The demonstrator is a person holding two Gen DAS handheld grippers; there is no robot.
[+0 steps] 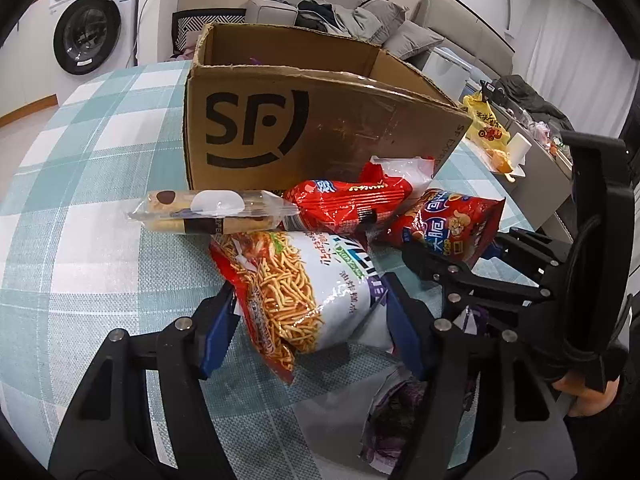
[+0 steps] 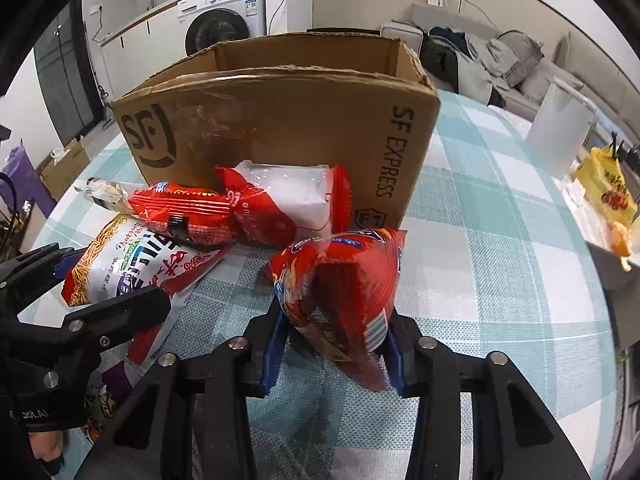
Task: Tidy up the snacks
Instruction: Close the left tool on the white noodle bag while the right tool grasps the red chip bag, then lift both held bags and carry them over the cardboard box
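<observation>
Your left gripper (image 1: 308,324) has its two blue pads on either side of the noodle snack bag (image 1: 296,292), squeezing its lower end. You see this in the lower middle of the left wrist view. Your right gripper (image 2: 332,344) is squeezed shut on the red chip bag (image 2: 340,296), in the lower middle of the right wrist view. The bag looks pinched in where the pads press.

Both bags should be very light. They are puffy, soft and full of air, and the food inside breaks easily, so do not squeeze hard. The shiny plastic is slippery and may slide out of the pads. Hold each bag near the end seam, where it is flatter and the pads crush less food. The bags will likely flop and swing when you lift them.

The noodle snack bag is white with a picture of thin orange sticks and red edges. The red chip bag is bright red with blue writing and a barcode on one side.

Other snacks lie in the middle of both views, right in front of the cardboard box (image 1: 320,128): a long clear cookie pack (image 1: 208,210), a red snack packet (image 1: 344,200) and a red and white bag (image 2: 288,196). The box is open at the top and stands on the checked tablecloth (image 1: 100,200). It is probably where the snacks go.
</observation>
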